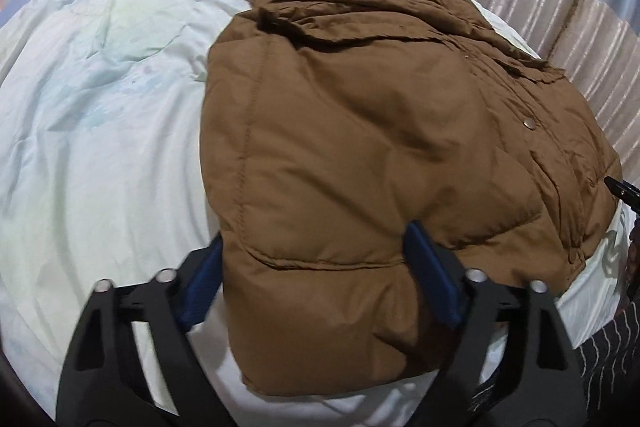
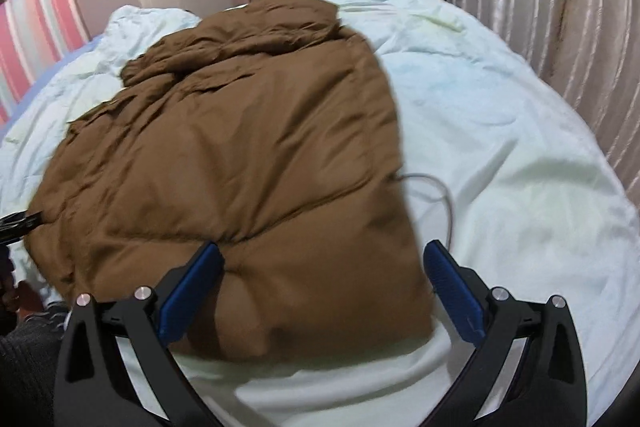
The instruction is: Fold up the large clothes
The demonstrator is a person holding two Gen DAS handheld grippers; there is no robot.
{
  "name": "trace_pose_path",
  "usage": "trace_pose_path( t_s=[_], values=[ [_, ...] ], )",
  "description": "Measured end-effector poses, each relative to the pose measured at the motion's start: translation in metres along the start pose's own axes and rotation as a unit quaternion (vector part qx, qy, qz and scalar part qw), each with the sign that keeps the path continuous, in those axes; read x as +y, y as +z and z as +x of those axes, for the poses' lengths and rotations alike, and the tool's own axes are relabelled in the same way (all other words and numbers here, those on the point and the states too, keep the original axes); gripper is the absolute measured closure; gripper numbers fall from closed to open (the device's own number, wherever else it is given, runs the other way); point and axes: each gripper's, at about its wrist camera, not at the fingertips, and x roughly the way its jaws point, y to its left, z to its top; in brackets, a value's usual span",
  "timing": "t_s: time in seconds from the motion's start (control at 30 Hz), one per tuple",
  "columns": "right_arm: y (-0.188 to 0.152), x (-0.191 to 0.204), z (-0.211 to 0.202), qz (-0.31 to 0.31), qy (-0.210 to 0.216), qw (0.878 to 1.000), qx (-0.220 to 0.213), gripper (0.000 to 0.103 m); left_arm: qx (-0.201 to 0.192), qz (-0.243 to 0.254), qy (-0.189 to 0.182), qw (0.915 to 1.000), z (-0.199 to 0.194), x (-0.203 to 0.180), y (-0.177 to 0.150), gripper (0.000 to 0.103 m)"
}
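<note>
Now brown puffer jacket (image 1: 360, 147) lies on bed (image 1: 100, 147), near hem toward me. Left gripper (image 1: 316, 283) and right gripper (image 2: 320, 283) fingers spread, straddling hem corners, not pinching. I judge it soft, bulky, light, slippery; grab deep at quilted seam.

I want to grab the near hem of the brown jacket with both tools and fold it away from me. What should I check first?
1. Left tool astride the near hem of the jacket: ok.
2. Right tool astride the hem: ok.
3. Pads gripping fabric: not ok, both stand open.
4. Jacket lying flat: not ok, its far end is rumpled.
5. Bedspread beyond the jacket clear: ok.
6. Thin cord by the jacket's edge caught in it: cannot tell.
</note>
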Motion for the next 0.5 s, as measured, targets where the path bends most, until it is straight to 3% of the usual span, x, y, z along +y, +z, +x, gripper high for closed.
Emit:
trace_pose_path(
  t_s=[0.07,0.17,0.23,0.3,0.5],
  values=[
    [-0.004,0.009,-0.005,-0.023,-0.012,1.0,-0.009,0.016,0.003,0.0,-0.002,1.0,0.002,-0.003,0.001,0.035],
    [-0.001,0.017,-0.001,-0.036,-0.03,0.999,-0.005,0.04,0.009,0.015,0.01,0.9998,0.008,-0.012,0.006,0.057],
    [0.002,0.023,0.005,-0.053,-0.04,0.998,0.003,0.065,0.014,0.027,0.022,0.9993,0.012,-0.019,0.014,0.068],
    [0.009,0.031,0.011,-0.074,-0.049,0.996,0.009,0.077,0.022,0.028,0.02,0.9992,0.016,-0.021,0.027,0.079],
    [0.058,0.048,0.011,-0.15,-0.035,0.987,0.049,0.084,0.05,0.057,0.002,0.9971,0.021,-0.028,0.073,0.085]
  ],
)
